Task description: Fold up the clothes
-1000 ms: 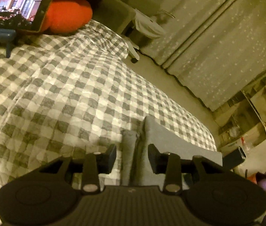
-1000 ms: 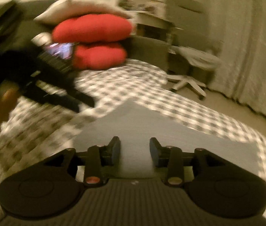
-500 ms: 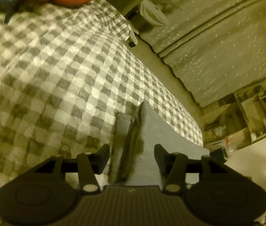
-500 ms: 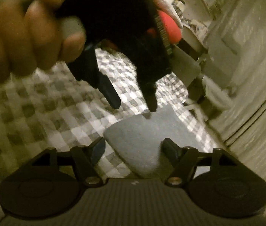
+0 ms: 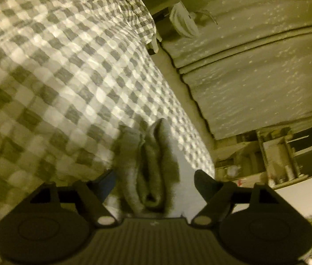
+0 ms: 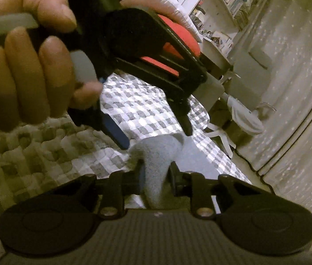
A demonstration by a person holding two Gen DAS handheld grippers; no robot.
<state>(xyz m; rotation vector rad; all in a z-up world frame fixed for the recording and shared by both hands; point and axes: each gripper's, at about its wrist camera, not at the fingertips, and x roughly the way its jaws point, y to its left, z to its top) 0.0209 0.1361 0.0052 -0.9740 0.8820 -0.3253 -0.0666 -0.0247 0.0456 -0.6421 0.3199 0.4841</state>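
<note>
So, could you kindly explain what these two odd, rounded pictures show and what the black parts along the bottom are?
Each picture comes from a wide-angle camera mounted on a hand-held gripper, looking forward along its two fingers; there is no robot arm.

The left-wrist view shows the left gripper, its jaws opening, on either side of a bunched fold of the grey garment.

The right-wrist view shows the right gripper, its jaws closing on another part of the grey garment. Above it you see the person's left hand holding the left gripper.

Everything lies on a bed with a checked quilt. An orange-red cushion sits farther back.
</note>
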